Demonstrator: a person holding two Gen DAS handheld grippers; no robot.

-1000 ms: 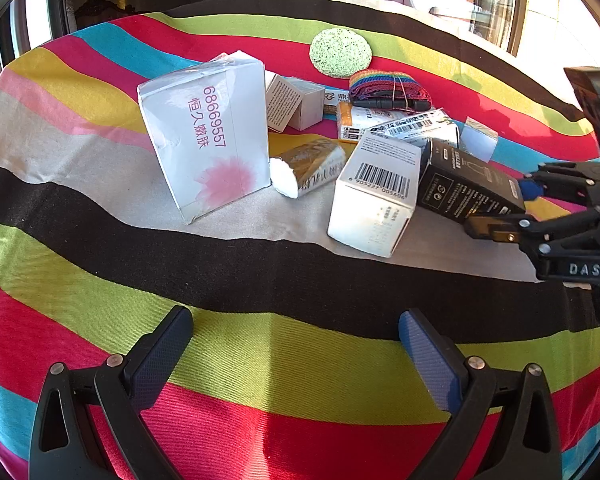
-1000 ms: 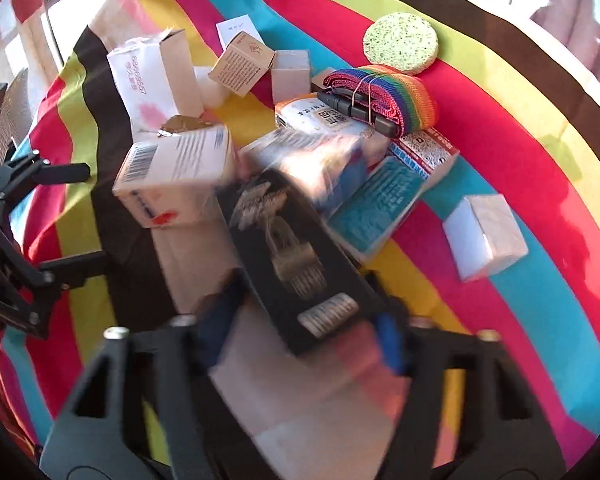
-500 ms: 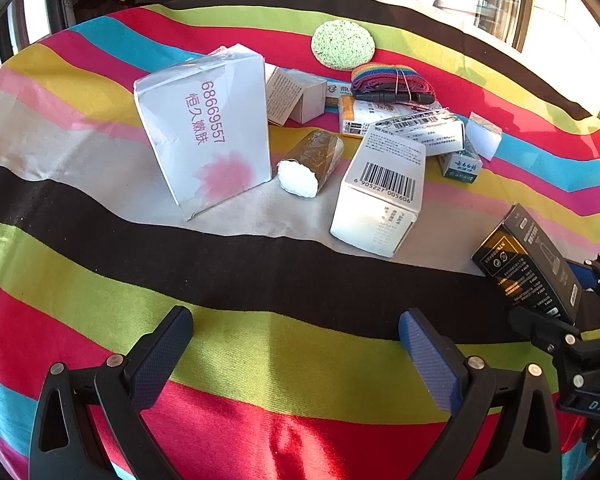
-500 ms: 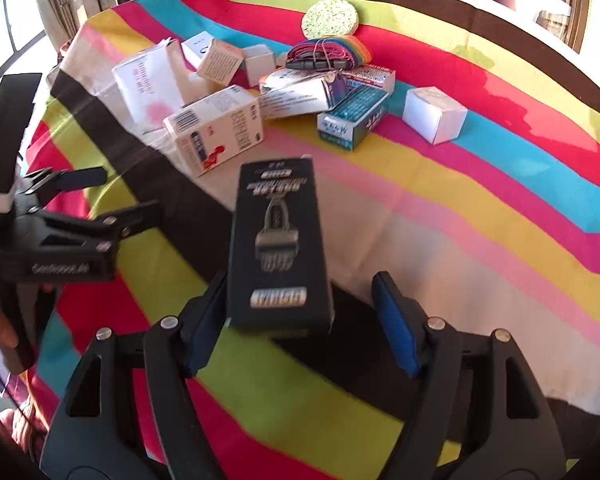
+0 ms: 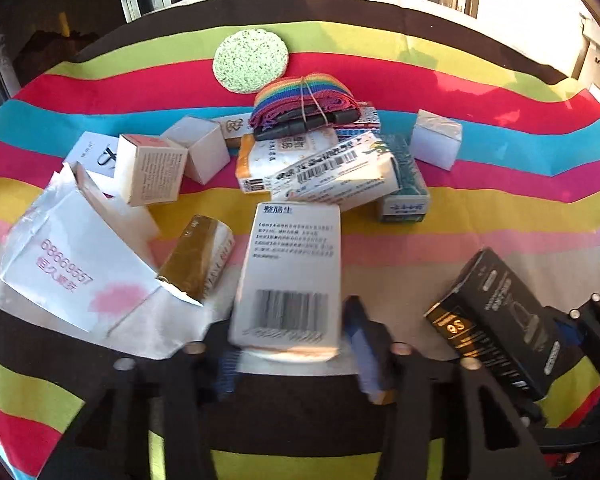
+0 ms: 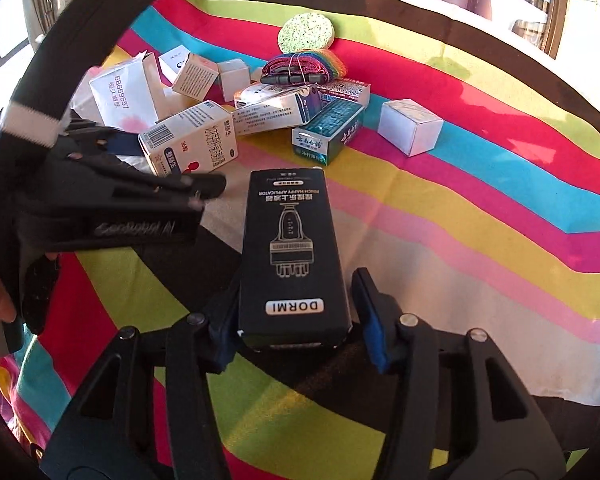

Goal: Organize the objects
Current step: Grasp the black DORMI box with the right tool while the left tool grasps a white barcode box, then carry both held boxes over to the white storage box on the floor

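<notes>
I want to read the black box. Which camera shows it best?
The right wrist view: the black box fills the middle, front face up, its drawing and the word DORMI sharp. The left wrist view catches the same black box only near the right edge, tilted, smaller, its print hard to read.

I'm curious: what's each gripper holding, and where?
Left gripper, closing, pinches the white box at its barcode end. Right gripper, closing around the black box's near end, isn't gripping.

Barcode box front centre; dark box to right; sponge (far back) behind strap bundle.
</notes>
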